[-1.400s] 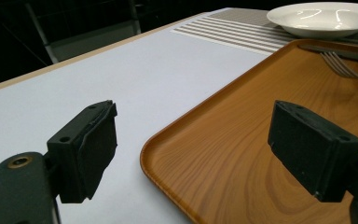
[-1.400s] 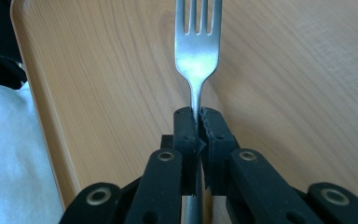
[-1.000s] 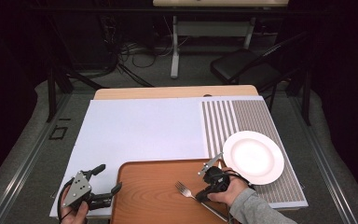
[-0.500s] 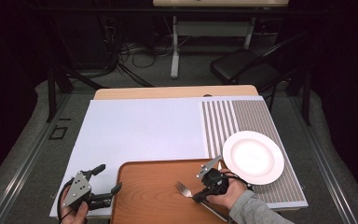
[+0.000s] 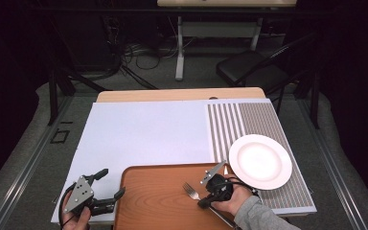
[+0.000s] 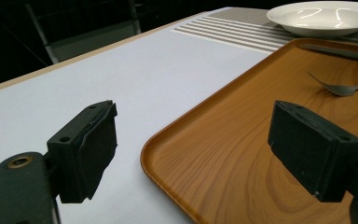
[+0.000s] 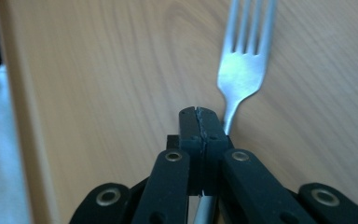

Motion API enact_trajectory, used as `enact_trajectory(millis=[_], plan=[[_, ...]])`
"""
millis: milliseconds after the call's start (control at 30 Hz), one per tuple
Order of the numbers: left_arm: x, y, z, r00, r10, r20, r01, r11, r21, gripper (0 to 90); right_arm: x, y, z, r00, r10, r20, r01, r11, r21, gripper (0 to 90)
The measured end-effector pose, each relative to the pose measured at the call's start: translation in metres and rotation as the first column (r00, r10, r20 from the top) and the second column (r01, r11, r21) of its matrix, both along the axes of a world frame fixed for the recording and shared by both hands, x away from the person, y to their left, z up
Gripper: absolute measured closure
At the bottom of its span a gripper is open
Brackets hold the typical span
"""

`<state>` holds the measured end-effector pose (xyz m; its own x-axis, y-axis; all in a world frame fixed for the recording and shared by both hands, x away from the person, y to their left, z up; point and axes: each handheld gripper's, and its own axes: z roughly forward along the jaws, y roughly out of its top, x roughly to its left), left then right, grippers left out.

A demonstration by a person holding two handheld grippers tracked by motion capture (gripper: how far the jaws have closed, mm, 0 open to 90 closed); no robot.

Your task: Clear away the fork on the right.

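Right gripper view: fork [image 7: 242, 70] neck beside closed right gripper [image 7: 199, 122].

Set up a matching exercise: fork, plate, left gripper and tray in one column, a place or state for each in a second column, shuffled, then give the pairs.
Things:
1. fork
2. plate
3. left gripper
4. tray

Places or states:
A. jaws open, at the tray's left edge
B. on the striped mat
C. wood-grained, nearest the person
D. on the tray, its handle by the shut right gripper

Pairs: 1-D, 2-B, 3-A, 4-C
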<state>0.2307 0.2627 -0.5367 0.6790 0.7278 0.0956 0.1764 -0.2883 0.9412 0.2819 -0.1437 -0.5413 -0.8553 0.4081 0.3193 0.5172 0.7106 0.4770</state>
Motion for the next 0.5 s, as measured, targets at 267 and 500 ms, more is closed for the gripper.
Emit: enact_trajectory(millis=[267, 500], plan=[[0.0, 0.0, 0.0, 1.0, 0.0, -0.001, 0.0, 1.0, 0.0, 15.7, 0.005, -0.015, 0.001, 0.9987, -0.051, -0.001, 0.051, 0.9987, -0.005, 90.0], [0.0, 0.0, 0.0, 1.0, -0.002, -0.002, 0.002, 1.0, -0.001, 15.7, 0.011, -0.03, 0.001, 0.9952, -0.098, -0.004, 0.098, 0.9952, -0.004, 90.0]])
